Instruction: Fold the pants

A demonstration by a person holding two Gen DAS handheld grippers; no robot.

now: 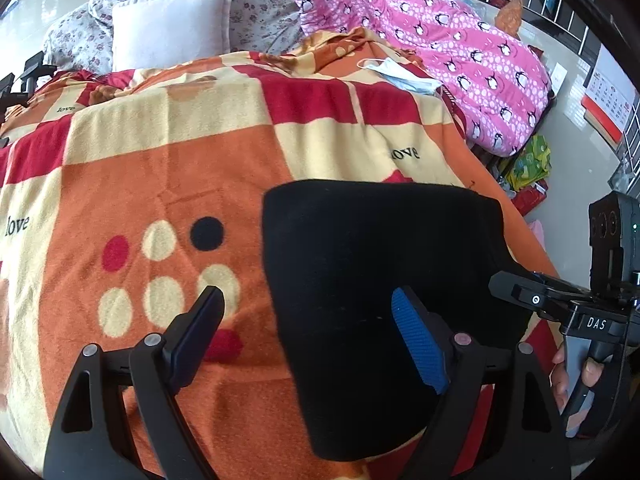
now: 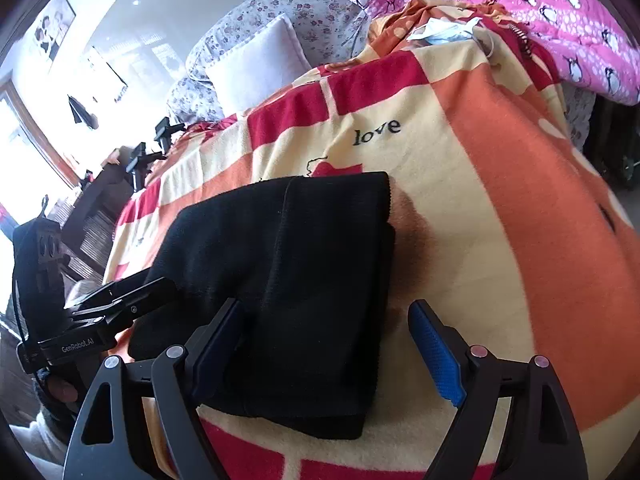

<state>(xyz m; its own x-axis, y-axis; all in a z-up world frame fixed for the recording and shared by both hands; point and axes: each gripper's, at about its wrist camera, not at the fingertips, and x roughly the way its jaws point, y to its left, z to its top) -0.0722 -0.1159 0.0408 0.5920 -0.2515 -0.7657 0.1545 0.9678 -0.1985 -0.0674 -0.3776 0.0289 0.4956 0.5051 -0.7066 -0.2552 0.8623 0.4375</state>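
**Lighting and image quality, both wrist views**

Bright daylight enters from the window (image 2: 28, 128), which is blown out to white in the right wrist view. The black pants (image 2: 288, 280) show little detail and cast a soft shadow rightward. Fisheye distortion bends the edges; dark vignette fills the corners.

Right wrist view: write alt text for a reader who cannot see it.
Black pants, folded into a compact rectangle, lie on an orange, red and cream blanket printed with "love". The open right gripper hovers over their near right edge, holding nothing. The left gripper shows at the left.
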